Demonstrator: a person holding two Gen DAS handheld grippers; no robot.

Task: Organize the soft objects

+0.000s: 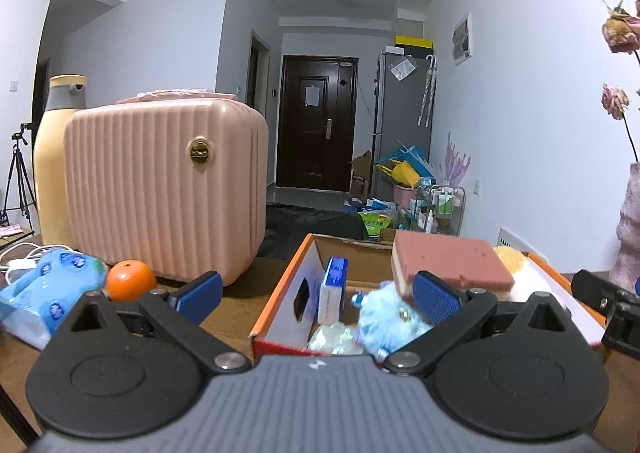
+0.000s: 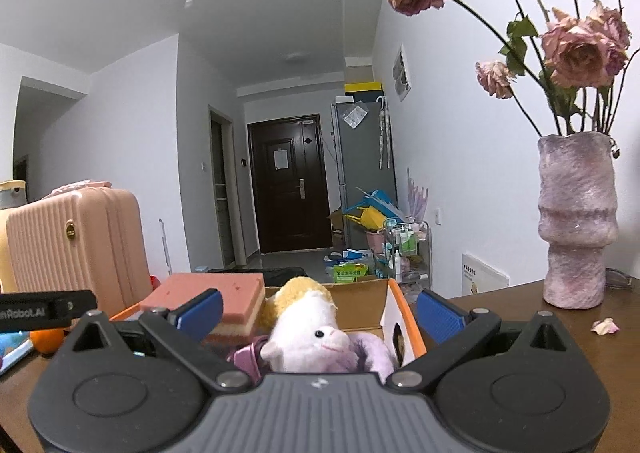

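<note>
Both grippers near level, L gripper (image 1: 318, 293) & R gripper (image 2: 320, 311) wide open over box (image 1: 276, 305)

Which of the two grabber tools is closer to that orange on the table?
Left. The left gripper has the orange just beyond its left finger; the right gripper faces the plush in the box, the orange far to its left.

We are seeing a pale pink ribbed suitcase (image 1: 164, 189) with a gold badge, an orange fruit (image 1: 130, 280), and a light blue pack (image 1: 44, 289) printed with darker blue dots. The box (image 1: 276, 305) is showing an orange rim, holding a pink-and-cream sponge (image 1: 448, 265), a fuzzy blue toy (image 1: 388, 317) and a white, yellow and lilac plush (image 2: 316, 333). The fingers (image 1: 436, 299) are wearing blue pads; the vase (image 2: 576, 221) is looking mottled mauve on the brown tabletop (image 2: 500, 303).
</note>
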